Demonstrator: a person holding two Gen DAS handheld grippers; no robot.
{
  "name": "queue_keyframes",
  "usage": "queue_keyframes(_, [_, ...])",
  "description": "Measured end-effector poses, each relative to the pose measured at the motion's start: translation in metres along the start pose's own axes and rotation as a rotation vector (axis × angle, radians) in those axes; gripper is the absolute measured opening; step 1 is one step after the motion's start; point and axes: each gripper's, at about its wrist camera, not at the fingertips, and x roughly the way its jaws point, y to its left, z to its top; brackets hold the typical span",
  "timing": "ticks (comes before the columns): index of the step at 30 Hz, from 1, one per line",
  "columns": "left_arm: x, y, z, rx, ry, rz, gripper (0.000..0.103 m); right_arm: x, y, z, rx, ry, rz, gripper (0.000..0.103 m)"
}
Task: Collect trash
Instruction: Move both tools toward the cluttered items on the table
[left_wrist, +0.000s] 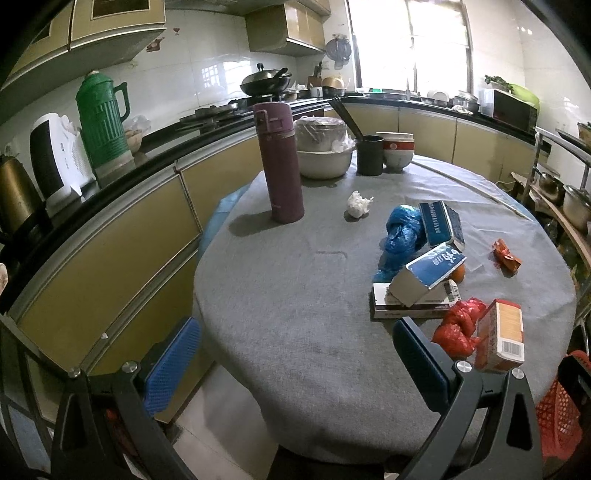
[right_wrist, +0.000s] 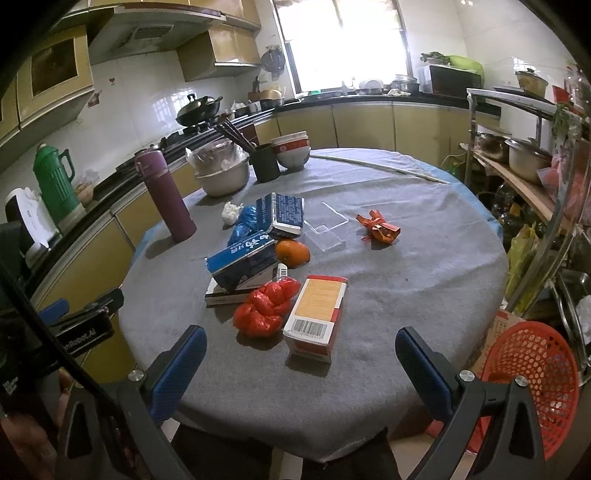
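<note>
Nothing appears collected yet: the crumpled red plastic bag (right_wrist: 266, 308), cardboard cartons and wrappers lie on the grey-clothed round table (right_wrist: 424, 280), the red perforated plastic basket (right_wrist: 532, 373) looks empty, and the left gripper (left_wrist: 295, 365) and right gripper (right_wrist: 301, 369) are held agape, gripping nothing.

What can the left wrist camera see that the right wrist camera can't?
Only the left wrist view shows the white heater and brass kettle on the counter.

Only the right wrist view shows the clear plastic tray on the table, nearly the whole orange, most of the red basket on the floor, and the left tool from the side.

Both show the purple flask, the red bag, the blue bag, the crumpled tissue and the boxes. Both tools are open and empty.
</note>
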Motion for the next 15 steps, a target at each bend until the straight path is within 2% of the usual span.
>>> queue_keyframes(15, [0.014, 0.003, 0.005, -0.003, 0.023, 0.004, 0.103, 0.019, 0.003, 0.011, 0.016, 0.029, 0.015, 0.103])
